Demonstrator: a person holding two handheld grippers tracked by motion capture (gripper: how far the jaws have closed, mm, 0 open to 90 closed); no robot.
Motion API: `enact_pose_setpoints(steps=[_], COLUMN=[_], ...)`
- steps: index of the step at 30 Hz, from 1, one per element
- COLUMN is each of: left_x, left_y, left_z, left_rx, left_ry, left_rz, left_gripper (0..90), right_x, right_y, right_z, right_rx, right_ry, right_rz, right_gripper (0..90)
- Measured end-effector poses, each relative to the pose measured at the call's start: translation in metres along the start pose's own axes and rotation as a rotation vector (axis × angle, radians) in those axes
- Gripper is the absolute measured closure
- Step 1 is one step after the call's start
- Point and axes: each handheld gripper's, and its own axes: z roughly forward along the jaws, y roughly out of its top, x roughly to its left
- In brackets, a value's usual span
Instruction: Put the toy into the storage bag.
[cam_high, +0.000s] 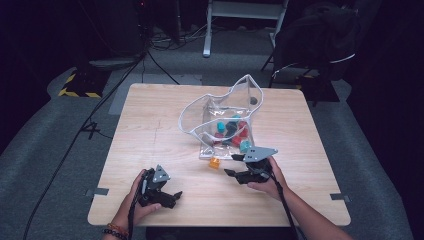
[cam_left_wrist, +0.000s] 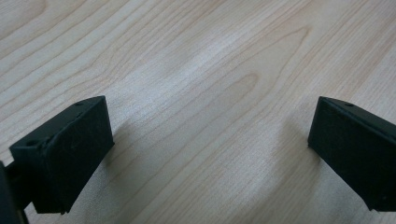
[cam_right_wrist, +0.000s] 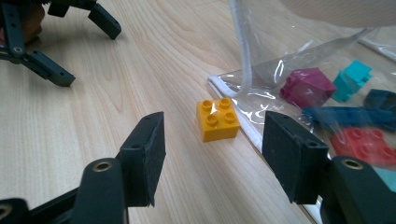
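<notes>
An orange two-by-two brick lies on the wooden table, just outside the edge of a clear zip bag. Inside the bag are several bricks, among them a magenta brick, a teal brick, a dark blue brick and a red brick. My right gripper is open, low over the table, its jaws pointing at the orange brick from a short distance. My left gripper is open over bare wood near the front edge, holding nothing.
The bag's mouth stands open toward the back of the table. Beyond the table are a dark chair, a white frame and cables on the grey floor. Tape tabs mark the table's front corners.
</notes>
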Motion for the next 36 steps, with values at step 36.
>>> enact_pose_setpoints(steps=[36], left_x=[0.0], left_y=[0.0], left_z=[0.0], left_rx=[0.0], left_ry=[0.001], left_rz=[0.002], left_gripper=[0.6], right_x=[-0.01], right_y=[-0.005], right_z=[0.078], right_rx=[0.102], right_ry=[0.01], right_rz=[0.006], right_gripper=[48.1])
